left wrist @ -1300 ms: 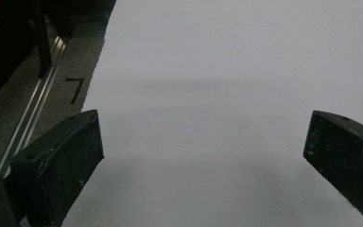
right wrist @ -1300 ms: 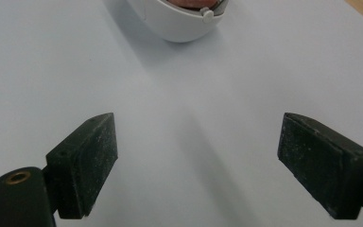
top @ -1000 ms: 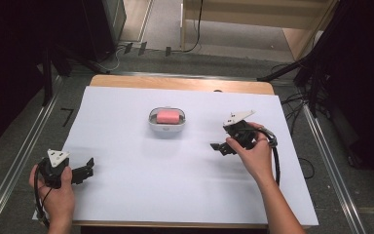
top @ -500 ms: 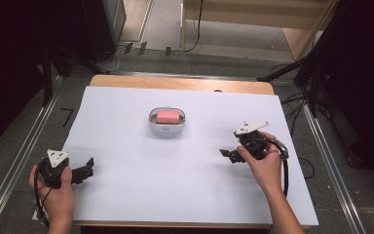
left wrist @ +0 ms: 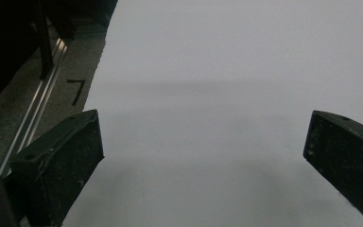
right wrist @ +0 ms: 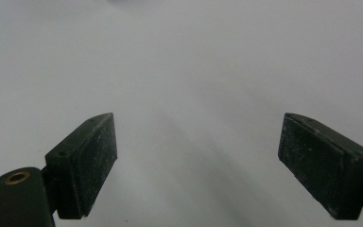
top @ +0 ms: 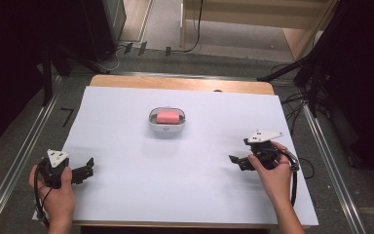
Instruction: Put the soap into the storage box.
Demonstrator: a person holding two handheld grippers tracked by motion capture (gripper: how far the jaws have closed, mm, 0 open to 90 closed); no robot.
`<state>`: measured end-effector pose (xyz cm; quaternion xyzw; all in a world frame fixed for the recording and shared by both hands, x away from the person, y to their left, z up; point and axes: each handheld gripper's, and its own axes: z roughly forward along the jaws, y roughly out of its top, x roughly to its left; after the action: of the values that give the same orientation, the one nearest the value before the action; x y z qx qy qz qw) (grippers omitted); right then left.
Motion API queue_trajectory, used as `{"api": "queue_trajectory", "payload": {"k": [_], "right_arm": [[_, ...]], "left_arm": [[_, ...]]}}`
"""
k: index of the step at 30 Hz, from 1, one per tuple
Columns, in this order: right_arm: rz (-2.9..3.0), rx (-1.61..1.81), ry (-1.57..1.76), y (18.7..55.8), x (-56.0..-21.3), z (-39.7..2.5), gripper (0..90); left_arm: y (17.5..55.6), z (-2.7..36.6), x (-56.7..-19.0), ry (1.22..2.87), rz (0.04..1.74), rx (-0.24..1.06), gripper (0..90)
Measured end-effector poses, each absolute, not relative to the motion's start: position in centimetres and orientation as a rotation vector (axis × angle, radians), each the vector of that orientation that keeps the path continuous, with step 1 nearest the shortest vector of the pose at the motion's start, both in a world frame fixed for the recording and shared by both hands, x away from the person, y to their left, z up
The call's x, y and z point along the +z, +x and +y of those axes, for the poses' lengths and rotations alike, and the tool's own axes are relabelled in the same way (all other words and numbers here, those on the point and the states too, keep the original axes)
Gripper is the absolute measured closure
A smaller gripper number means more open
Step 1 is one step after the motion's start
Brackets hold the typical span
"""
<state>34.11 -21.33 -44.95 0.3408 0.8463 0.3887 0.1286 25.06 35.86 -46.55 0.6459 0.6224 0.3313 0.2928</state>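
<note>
- Table [top: 180, 83]: wooden top, almost wholly covered by a white sheet [top: 185, 180]; a strip of bare wood shows along the far edge.
- Soap dish [top: 167, 127]: white, oval, standing on the sheet at centre, toward the far half of the table. A pink soap bar [top: 167, 117] lies inside it, flat.
- Left gripper [top: 88, 168]: held in the person's left hand [top: 53, 187] at the near left of the sheet, jaws pointing right. A grey three-cornered plate sits on top. In the left gripper view the two black jaws stand wide apart with nothing between them, over bare white sheet; the sheet's left edge and a floor marking reading "7" [left wrist: 77, 90] lie beyond.
- Right gripper [top: 237, 163]: held in the person's right hand [top: 272, 168] at the near right of the sheet, jaws pointing left. In the right gripper view the jaws are spread wide, nothing between them, bare sheet ahead.
- Both grippers are well apart from the soap dish, one to either side and nearer to the person.
- Cables: one trails from each gripper back along the forearm.
- Surroundings: metal rails [top: 19, 161] run along the floor on both sides of the table.
</note>
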Motion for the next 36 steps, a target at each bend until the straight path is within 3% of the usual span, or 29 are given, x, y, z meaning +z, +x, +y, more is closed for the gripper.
{"api": "queue_trajectory", "payload": {"k": [36], "right_arm": [[2.257, 1.196, 1.194, 27.7, -48.7, -29.6, 12.9]], "left_arm": [[25.1, 35.8, -46.6, 1.726, 1.657, 0.882, 0.0]]}}
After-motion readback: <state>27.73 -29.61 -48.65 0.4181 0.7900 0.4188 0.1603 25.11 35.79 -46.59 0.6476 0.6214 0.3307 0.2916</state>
